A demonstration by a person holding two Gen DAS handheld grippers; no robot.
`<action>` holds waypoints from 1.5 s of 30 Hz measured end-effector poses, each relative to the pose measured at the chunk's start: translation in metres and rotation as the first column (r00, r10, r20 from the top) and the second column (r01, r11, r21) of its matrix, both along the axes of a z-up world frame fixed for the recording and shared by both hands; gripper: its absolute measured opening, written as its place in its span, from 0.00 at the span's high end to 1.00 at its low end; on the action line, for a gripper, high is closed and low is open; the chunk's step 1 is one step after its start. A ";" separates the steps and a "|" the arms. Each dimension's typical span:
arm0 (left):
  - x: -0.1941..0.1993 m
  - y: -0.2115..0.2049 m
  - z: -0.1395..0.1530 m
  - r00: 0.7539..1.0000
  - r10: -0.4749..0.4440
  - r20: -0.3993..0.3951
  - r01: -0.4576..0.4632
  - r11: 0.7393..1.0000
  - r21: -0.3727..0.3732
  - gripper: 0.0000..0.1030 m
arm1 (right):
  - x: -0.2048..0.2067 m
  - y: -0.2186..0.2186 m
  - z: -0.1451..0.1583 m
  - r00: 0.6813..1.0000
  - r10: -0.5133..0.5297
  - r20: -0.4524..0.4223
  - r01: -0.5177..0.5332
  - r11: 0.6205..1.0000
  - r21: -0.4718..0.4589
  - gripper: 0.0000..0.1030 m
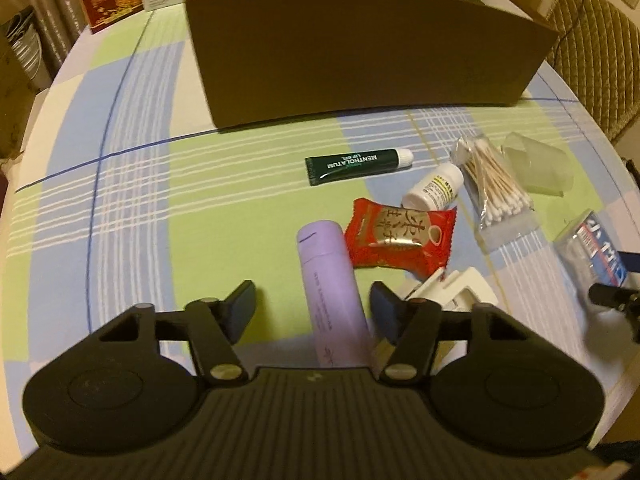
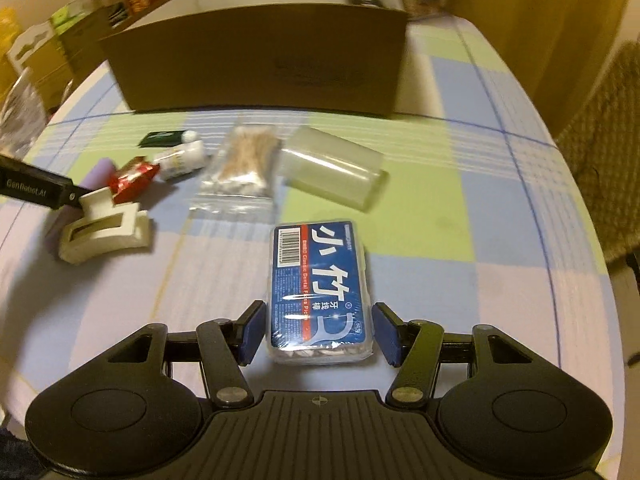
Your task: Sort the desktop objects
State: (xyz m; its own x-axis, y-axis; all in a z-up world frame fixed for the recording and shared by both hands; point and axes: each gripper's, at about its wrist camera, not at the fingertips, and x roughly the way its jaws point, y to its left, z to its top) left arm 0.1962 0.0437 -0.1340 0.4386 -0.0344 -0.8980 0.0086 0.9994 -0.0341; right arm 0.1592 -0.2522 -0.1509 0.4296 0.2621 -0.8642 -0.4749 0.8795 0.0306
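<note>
**Both grippers spread over items, neither clamped**

Left gripper (image 1: 312,312): jaws wide apart, straddling the purple tube (image 1: 330,288) at lower centre; gap visible on both sides, nothing gripped. Red snack packet (image 1: 400,236) touches the tube's right edge; white clip (image 1: 452,288) lies just beside the right finger.

Right gripper (image 2: 320,332): jaws parted either side of the blue floss-pick box (image 2: 318,288) at lower centre, pads not touching it. Bare tablecloth (image 2: 480,280) extends to its right.

Cardboard box (image 2: 260,56) spans the upper frame, its near wall well apart from the items.
</note>
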 end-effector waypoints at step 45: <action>-0.042 -0.008 0.044 0.979 0.141 0.147 -0.142 0.990 -0.005 0.79 | 0.043 0.007 0.033 0.982 0.174 0.080 -0.183 0.975 0.129 0.47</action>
